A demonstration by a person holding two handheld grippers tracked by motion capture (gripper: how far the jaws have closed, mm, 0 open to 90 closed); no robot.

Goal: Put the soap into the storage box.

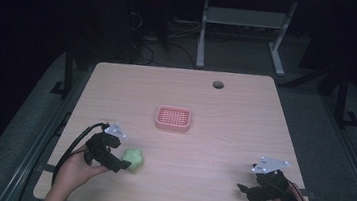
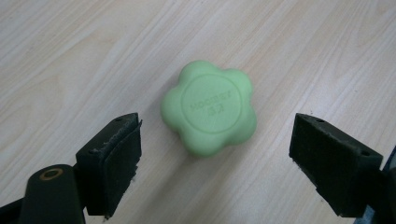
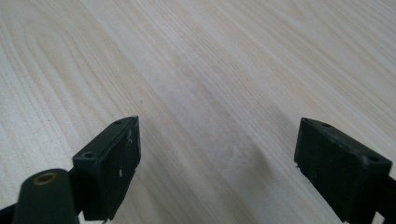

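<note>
A light green flower-shaped soap lies flat on the wooden table at the front left. My left gripper hovers just left of it, open. In the left gripper view the soap sits just ahead of and between the two spread jaws, touching neither; my left gripper holds nothing. A pink slatted soap dish rests near the table's middle. My right gripper is open at the front right, and in the right gripper view this right gripper looks down on bare wood.
A round cable hole sits near the table's far edge. Behind the table a white desk frame and cables lie on a dark floor. A hand holds each gripper near the front edge.
</note>
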